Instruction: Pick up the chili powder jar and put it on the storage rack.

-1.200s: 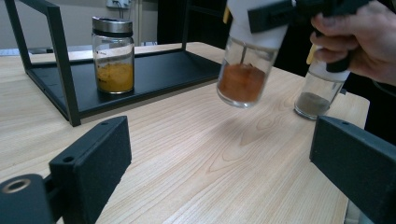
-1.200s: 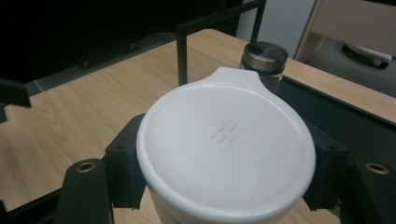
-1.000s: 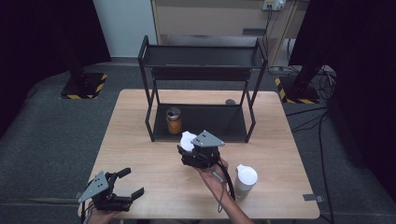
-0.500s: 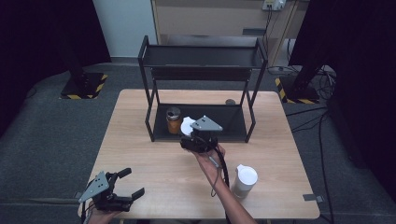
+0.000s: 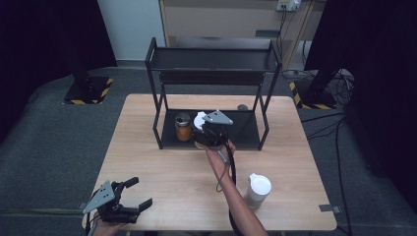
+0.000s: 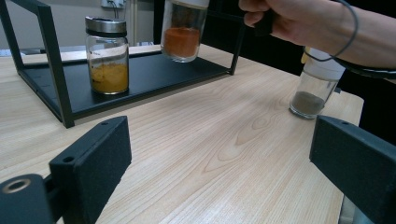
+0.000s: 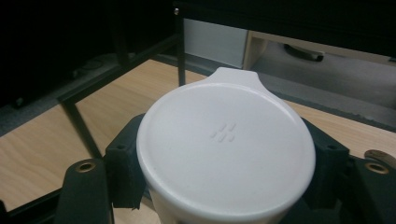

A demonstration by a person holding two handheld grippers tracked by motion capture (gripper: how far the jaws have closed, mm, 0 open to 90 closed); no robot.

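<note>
High view shows the right gripper (image 5: 206, 129) now at the front edge of the black rack (image 5: 211, 83), while a second ago it hung over the open worktop (image 5: 162, 172) nearer the person. Its fingers are clamped on the jar with the white lid (image 5: 199, 120), which is held above the lower shelf, just beside the jar of yellow powder (image 5: 183, 127) that stands there. Left gripper view shows the held jar (image 6: 183, 30) with orange powder, lifted clear of the shelf and not yet set down. I judge that the carrying is almost done and the placing comes next. The left gripper (image 5: 120, 206) rests at the near left corner, fingers wide and holding nothing. Another white-lidded jar (image 5: 258, 191) waits on the worktop at the right.
</note>
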